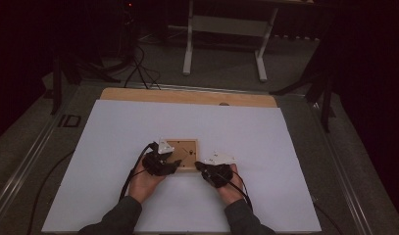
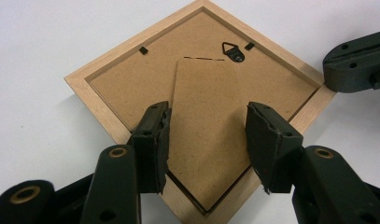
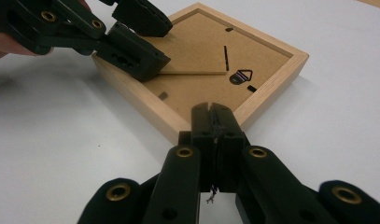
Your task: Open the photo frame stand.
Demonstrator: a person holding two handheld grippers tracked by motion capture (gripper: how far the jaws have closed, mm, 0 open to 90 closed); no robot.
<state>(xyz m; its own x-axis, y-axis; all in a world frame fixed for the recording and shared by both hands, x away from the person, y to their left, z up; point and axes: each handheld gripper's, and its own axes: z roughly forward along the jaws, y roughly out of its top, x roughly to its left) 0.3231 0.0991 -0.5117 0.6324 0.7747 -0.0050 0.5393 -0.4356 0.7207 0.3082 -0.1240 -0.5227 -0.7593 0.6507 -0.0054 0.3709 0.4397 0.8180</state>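
While the picture frame (image 2: 131,88) lies face down on the white table (image 1: 113,147), the left gripper (image 2: 206,140) straddles its fold-out stand (image 2: 206,135), jaws apart; the right gripper (image 3: 211,122), clenched empty, braces the frame's corner. Next move, I'd say: pinch that stand and lift.

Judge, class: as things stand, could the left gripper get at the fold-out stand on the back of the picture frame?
Probably yes. The left gripper already straddles the stand, jaws open on either side, nothing between. The shut right gripper sits at the frame's corner, clear of it.
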